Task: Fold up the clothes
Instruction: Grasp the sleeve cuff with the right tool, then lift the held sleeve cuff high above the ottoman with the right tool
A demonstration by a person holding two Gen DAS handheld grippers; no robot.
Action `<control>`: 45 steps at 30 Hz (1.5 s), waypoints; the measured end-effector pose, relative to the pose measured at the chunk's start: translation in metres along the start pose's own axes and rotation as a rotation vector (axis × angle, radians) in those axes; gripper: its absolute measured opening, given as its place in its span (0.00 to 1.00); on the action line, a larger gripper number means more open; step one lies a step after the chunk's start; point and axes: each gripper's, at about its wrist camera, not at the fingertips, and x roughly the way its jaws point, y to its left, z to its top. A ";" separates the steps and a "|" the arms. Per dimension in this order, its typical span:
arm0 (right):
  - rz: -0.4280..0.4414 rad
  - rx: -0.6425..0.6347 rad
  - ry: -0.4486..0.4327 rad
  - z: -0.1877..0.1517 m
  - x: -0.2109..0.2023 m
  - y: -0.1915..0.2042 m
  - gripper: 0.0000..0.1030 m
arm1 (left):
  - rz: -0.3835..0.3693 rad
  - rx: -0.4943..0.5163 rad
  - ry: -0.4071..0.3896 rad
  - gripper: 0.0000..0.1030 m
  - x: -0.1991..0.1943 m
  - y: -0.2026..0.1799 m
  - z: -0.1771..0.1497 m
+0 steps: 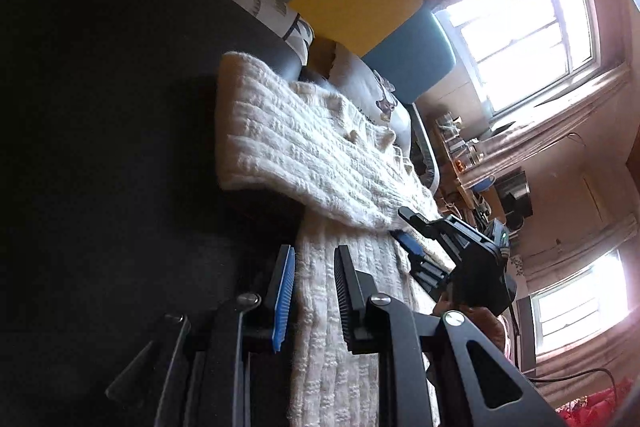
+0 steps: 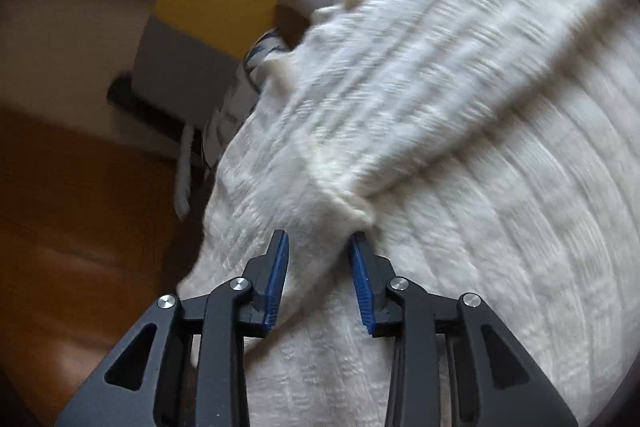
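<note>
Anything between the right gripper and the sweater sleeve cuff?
Nothing visible. The right gripper is open, its blue pads either side of the cream sweater's sleeve cuff, which sits just ahead of the fingertips. Only knit fabric lies around it.

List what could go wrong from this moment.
1. The left hand-held gripper has only a thin strip of sweater between open jaws; it may slip out.
2. The right hand-held gripper has bunched knit between its jaws, and the blurred view suggests motion, so the fold could drag askew.
</note>
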 end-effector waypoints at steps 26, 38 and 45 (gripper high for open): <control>0.012 -0.666 -0.025 0.037 -0.058 0.207 0.08 | -0.278 -0.658 -0.158 0.18 0.026 0.045 0.000; 0.106 -0.767 -0.083 0.039 -0.093 0.268 0.08 | -0.352 -0.890 -0.315 0.18 0.055 0.045 0.001; 0.132 -0.786 -0.120 0.049 -0.116 0.269 0.08 | -0.332 -0.904 -0.343 0.18 0.069 0.035 0.016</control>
